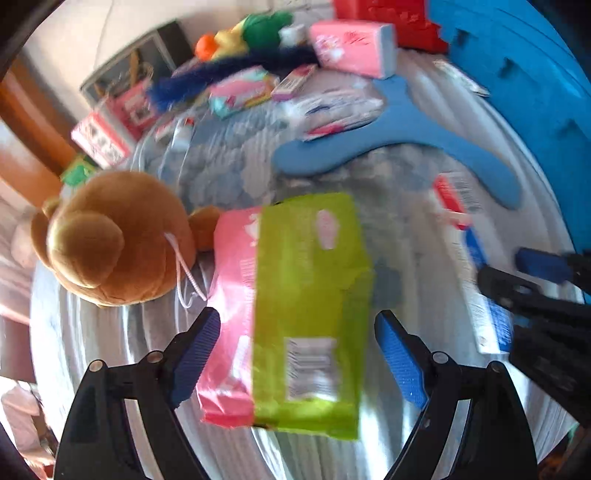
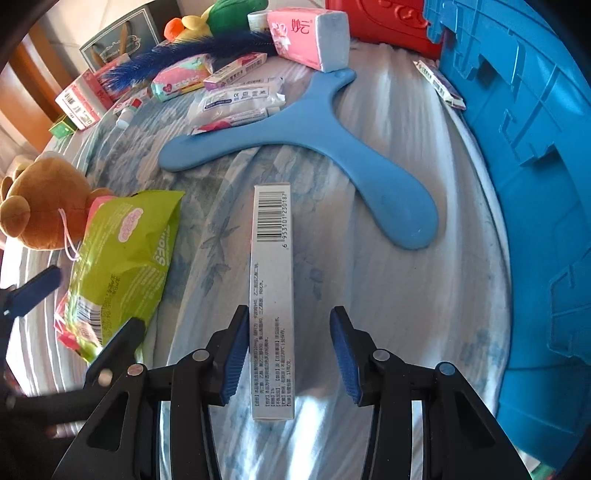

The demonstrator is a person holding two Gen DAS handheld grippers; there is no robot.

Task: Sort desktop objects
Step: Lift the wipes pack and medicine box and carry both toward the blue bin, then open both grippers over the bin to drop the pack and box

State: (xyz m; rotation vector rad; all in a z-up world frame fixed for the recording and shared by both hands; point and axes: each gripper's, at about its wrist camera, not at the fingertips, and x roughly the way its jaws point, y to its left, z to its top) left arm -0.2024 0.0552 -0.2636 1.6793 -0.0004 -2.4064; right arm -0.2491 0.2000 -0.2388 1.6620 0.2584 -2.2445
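Observation:
A green and pink wipes packet (image 1: 295, 314) lies on the blue-patterned cloth between the spread fingers of my open left gripper (image 1: 297, 354); it also shows in the right wrist view (image 2: 125, 258). The left wrist view is blurred. A long white box with a barcode (image 2: 271, 295) lies lengthwise between the fingers of my open right gripper (image 2: 290, 354), its left finger close against the box. The right gripper also shows at the right edge of the left wrist view (image 1: 524, 269).
A brown teddy bear (image 1: 110, 240) lies left of the packet. A blue three-armed boomerang (image 2: 314, 147) lies ahead. Tissue packs, small boxes and a blue feather duster (image 2: 192, 51) crowd the far edge. A blue crate (image 2: 535, 184) stands at right, a red one (image 2: 384, 22) behind.

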